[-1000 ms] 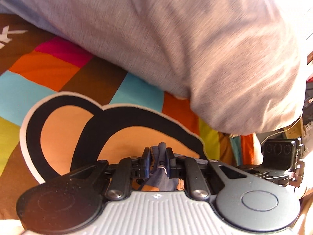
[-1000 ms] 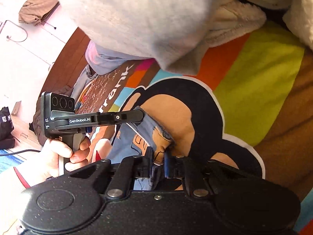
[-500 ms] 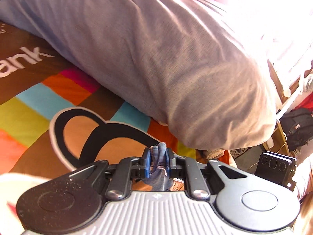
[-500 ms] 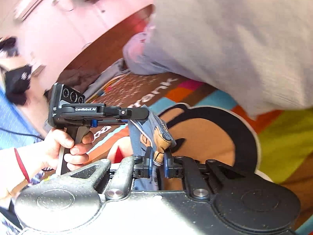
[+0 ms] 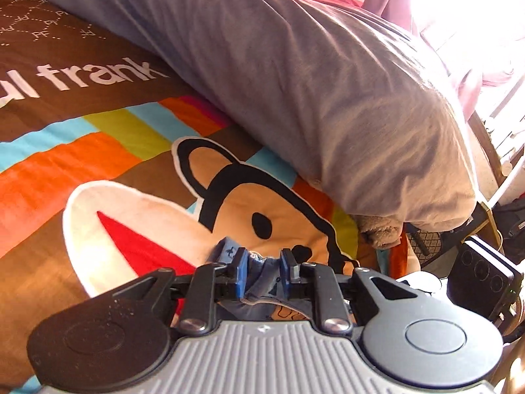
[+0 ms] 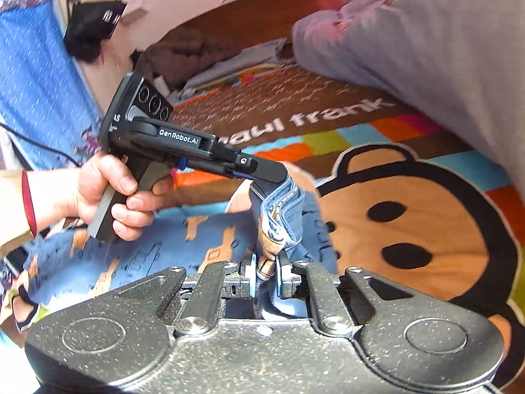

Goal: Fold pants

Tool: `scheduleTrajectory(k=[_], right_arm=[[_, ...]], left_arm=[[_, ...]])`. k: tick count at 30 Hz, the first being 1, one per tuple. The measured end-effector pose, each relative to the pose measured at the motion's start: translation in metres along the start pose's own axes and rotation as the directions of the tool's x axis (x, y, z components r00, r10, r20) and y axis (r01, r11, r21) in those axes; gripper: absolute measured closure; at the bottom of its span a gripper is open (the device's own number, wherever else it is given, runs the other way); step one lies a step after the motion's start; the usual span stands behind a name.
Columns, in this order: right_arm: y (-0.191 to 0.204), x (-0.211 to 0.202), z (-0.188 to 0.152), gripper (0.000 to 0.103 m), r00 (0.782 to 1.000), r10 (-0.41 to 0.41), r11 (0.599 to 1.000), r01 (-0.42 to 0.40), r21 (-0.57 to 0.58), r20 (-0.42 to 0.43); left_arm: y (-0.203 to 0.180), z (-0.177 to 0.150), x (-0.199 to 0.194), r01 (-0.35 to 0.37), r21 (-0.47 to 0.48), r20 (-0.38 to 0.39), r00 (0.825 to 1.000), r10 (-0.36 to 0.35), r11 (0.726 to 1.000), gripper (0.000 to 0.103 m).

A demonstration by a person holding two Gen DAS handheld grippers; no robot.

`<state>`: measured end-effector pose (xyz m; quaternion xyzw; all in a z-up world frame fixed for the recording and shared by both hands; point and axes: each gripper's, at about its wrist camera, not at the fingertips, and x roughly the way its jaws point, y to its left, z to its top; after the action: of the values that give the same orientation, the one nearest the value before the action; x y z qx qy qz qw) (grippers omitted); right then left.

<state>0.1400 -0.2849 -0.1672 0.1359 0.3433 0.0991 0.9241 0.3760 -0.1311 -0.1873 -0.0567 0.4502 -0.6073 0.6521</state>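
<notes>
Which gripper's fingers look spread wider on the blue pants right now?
The left gripper: a loose wad of the blue pants fills its wide gap. The right gripper pinches a thin tan-lined edge.

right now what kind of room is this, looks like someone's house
Most likely a bedroom in a home. The pants lie on a cartoon monkey bedspread, a big grey pillow lies across it, and loose clothes are piled by the wooden headboard.
</notes>
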Motion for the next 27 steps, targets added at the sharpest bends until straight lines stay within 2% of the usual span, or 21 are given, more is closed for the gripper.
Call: scheduleTrajectory(k=[2,3,4,5,7,9,12,14,16,17,18,19,20,21,23,24,25,27], right_arm=[[0.006,0.009,-0.001,0.090,0.999,0.021,1.000,-0.021,-0.021,-0.043],[0.009,0.013,-0.002,0.088,0.998,0.028,0.999,-0.030,-0.028,-0.062],[0.010,0.015,-0.003,0.083,0.997,0.035,0.999,-0.037,-0.033,-0.074],[0.012,0.018,-0.003,0.081,0.994,0.055,0.998,-0.059,-0.033,-0.094],[0.016,0.022,-0.005,0.068,0.987,0.090,0.995,-0.095,-0.029,-0.135],[0.018,0.023,-0.006,0.062,0.978,0.125,0.991,-0.131,-0.026,-0.164],[0.020,0.012,-0.001,0.062,0.982,0.119,0.991,-0.126,-0.041,-0.144],[0.022,0.005,0.005,0.060,0.988,0.099,0.991,-0.108,-0.075,-0.122],[0.029,0.000,0.010,0.053,0.993,0.064,0.986,-0.078,-0.145,-0.100],[0.034,-0.001,0.011,0.051,0.994,0.052,0.981,-0.068,-0.180,-0.095],[0.039,0.000,0.012,0.050,0.995,0.042,0.974,-0.062,-0.219,-0.094],[0.046,0.002,0.012,0.050,0.994,0.031,0.963,-0.057,-0.264,-0.100],[0.053,0.005,0.011,0.050,0.994,0.017,0.949,-0.051,-0.310,-0.110],[0.060,0.008,0.010,0.050,0.992,0.007,0.935,-0.051,-0.351,-0.126],[0.072,0.014,0.006,0.050,0.989,-0.004,0.904,-0.059,-0.424,-0.147],[0.078,0.017,0.003,0.050,0.986,-0.010,0.886,-0.067,-0.459,-0.164],[0.083,0.020,-0.001,0.049,0.984,-0.020,0.865,-0.073,-0.496,-0.179],[0.092,0.028,-0.008,0.049,0.977,-0.057,0.821,-0.072,-0.566,-0.208]], left_arm=[[-0.001,-0.006,-0.011,-0.030,0.003,-0.002,1.000,0.030,1.000,0.076],[-0.003,-0.010,-0.016,-0.051,0.010,-0.007,0.999,0.051,0.999,0.070],[-0.005,-0.012,-0.021,-0.071,0.015,-0.010,0.997,0.071,0.997,0.064],[-0.007,-0.015,-0.027,-0.089,0.020,-0.013,0.996,0.090,0.996,0.062],[-0.012,-0.023,-0.037,-0.128,0.027,-0.023,0.991,0.129,0.991,0.057],[-0.017,-0.031,-0.043,-0.159,0.029,-0.038,0.986,0.160,0.987,0.054],[-0.031,-0.049,-0.054,-0.225,0.042,-0.047,0.973,0.227,0.973,0.047],[-0.040,-0.061,-0.063,-0.295,0.031,-0.032,0.955,0.296,0.955,0.045],[-0.055,-0.075,-0.072,-0.392,0.014,-0.024,0.920,0.392,0.920,0.044],[-0.064,-0.081,-0.075,-0.451,0.019,-0.028,0.892,0.451,0.893,0.043],[-0.075,-0.088,-0.077,-0.527,0.026,-0.038,0.849,0.528,0.849,0.041],[-0.086,-0.095,-0.077,-0.612,0.029,-0.055,0.789,0.613,0.790,0.040],[-0.094,-0.102,-0.078,-0.674,0.026,-0.070,0.736,0.674,0.738,0.039],[-0.103,-0.110,-0.078,-0.729,0.007,-0.086,0.681,0.727,0.684,0.033],[-0.114,-0.126,-0.082,-0.778,-0.046,-0.096,0.627,0.773,0.626,0.024],[-0.118,-0.133,-0.084,-0.785,-0.080,-0.093,0.619,0.780,0.614,0.021],[-0.121,-0.138,-0.084,-0.782,-0.112,-0.090,0.622,0.777,0.613,0.021],[-0.122,-0.145,-0.084,-0.763,-0.188,-0.083,0.639,0.764,0.618,0.021]])
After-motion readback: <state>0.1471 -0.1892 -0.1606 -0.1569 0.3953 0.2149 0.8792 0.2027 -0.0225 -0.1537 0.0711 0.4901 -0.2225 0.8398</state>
